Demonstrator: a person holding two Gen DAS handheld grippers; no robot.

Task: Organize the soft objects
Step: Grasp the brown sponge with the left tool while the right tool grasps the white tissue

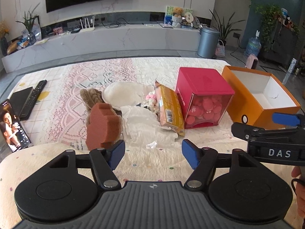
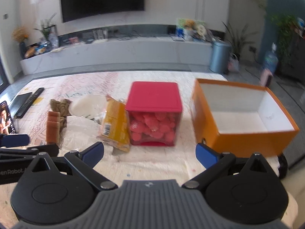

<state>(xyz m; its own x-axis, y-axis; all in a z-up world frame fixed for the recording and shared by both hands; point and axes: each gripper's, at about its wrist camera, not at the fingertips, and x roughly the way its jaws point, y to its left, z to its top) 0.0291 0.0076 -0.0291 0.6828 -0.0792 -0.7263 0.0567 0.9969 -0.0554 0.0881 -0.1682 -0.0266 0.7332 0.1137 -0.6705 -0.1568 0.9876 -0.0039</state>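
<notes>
A brown sponge (image 1: 103, 126) stands on the table just ahead of my left gripper (image 1: 153, 153), which is open and empty. Behind it lie a tan knitted piece (image 1: 91, 95), a white fluffy pad (image 1: 124, 94) and crumpled white plastic (image 1: 146, 126). A yellow packet (image 1: 170, 110) leans on a red box (image 1: 204, 97) of pink soft items. An open empty orange box (image 1: 261, 97) stands at the right. My right gripper (image 2: 149, 153) is open and empty, before the red box (image 2: 154, 114) and orange box (image 2: 242, 118). The sponge (image 2: 52, 126) shows at left.
A phone (image 1: 11, 126), a black box (image 1: 21, 103) and a remote (image 1: 35, 93) lie at the table's left edge. My right gripper (image 1: 266, 131) shows in the left wrist view beside the orange box. A TV bench and a bin (image 1: 207, 42) stand beyond the table.
</notes>
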